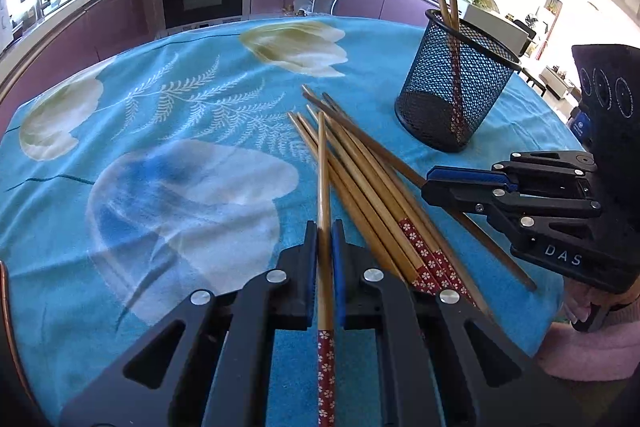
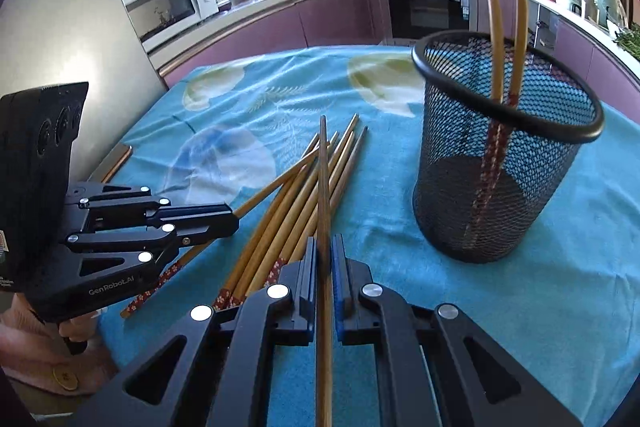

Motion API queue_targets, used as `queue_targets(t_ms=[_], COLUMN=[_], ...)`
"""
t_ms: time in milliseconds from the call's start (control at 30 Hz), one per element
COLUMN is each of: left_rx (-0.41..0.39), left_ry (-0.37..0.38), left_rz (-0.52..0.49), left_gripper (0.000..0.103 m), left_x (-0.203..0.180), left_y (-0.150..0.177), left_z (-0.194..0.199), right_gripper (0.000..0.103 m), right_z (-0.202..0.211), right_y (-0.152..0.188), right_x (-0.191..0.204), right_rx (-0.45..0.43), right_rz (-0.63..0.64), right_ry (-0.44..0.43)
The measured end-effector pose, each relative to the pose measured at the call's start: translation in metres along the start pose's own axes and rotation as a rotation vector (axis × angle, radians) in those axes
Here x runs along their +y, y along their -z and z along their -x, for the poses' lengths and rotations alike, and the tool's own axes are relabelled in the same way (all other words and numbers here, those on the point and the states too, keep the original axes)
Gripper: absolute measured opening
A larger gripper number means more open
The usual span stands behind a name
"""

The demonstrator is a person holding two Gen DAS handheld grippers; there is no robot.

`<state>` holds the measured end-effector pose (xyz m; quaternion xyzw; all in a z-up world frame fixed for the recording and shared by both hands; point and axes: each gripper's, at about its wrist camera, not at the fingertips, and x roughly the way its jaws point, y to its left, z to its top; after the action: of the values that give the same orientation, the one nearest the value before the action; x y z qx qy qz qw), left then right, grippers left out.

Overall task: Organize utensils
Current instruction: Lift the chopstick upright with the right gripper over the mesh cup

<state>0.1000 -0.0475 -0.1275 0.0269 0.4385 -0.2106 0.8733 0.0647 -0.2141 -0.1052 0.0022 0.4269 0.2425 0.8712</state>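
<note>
- So, left gripper [image 1: 324, 227] is clenched on one light bamboo chopstick with a red flower-print handle [image 1: 325, 187], held along the fingers, tip pointing away.
- Right gripper [image 2: 324, 243] is clamped on a darker brown wooden chopstick [image 2: 323, 187], same lengthwise hold.
- Loose pile of bamboo chopsticks [image 1: 360, 179] lies fanned on the blue floral tablecloth [image 1: 160, 147], between the two grippers.
- Black wire-mesh cup holder [image 2: 496, 163] stands upright just beyond the pile, two chopsticks already in it, leaning on the rim.
- Handling, my guess: sticks are light, stiff, thin and smooth, so they can roll or pivot in the pads; grip near the patterned thick end or mid-shaft.
- Mesh cup looks light too, could tip if a stick knocks the rim.
</note>
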Motion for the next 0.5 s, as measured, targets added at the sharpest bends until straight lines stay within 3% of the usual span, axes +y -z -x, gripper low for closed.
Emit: queue_targets(t_ms=[233,333,500], left_rx=[0.016,0.022,0.022], left_ry=[0.019,0.035,0.003], left_rz=[-0.008,-0.018,-0.026], left_gripper=[0.009,0.014,0.007], left_x=[0.0037,0.0038,0.0012], left_y=[-0.0021,-0.0047,-0.0084], left_z=[-0.0052,-0.0075,-0.0101], right_gripper=[0.008,0.009,0.006], right_z=[-0.0059,-0.0083,-0.005], right_y=[0.0006,-0.0013,-0.0019], right_x=[-0.0017,-0.0026,-0.0041], right_rx=[0.035,0.032,0.015], right_rz=[0.013,0.011,0.014], right_ry=[0.018,0.021,0.022])
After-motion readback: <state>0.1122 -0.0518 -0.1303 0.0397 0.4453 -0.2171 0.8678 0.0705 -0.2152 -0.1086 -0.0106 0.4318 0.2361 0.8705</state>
